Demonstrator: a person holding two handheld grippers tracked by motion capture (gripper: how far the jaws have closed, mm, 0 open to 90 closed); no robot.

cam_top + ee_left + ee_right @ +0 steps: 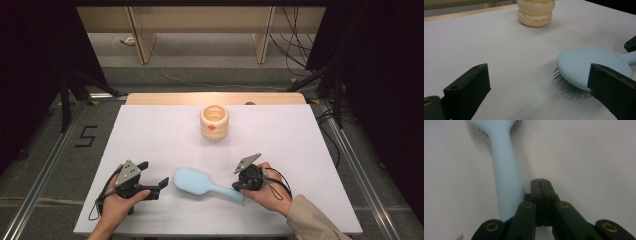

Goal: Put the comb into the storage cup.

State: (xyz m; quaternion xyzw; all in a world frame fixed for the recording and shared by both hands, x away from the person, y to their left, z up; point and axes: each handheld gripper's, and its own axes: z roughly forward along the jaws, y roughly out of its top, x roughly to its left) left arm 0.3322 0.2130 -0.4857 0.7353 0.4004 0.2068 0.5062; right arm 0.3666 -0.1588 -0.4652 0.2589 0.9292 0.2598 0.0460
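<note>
Covering most of the tabletop, a smooth matte white sheet (165, 135) carries everything, with a strip of pale wooden table edge (215, 98) showing at its far side. Next in size comes the pale blue plastic hairbrush (200, 182), which lies bristles down near the front of the sheet between the two hands: its oval, slightly domed back faces up, dark thin bristles (569, 87) splay out beneath its rim in the left gripper view, and its rounded handle (506, 180) tapers toward the person's right. The black two-jaw left gripper (152, 181), held in the left hand (120, 202), sits just beside the brush head with its jaws spread wide and nothing between them; the brush head lies just past the jaw nearer to it, apart from it as far as the high view shows. The black right gripper (540, 181), in the right hand (267, 192), has its jaws pressed fully together and grips nothing; in the right gripper view the handle runs alongside the closed jaws, just beside them, and whether it touches them I cannot tell. Smallest is the cream, glossy, ribbed round pot (214, 122), open at the top with a small orange mark on its side, standing upright well beyond the brush near the far edge.
</note>
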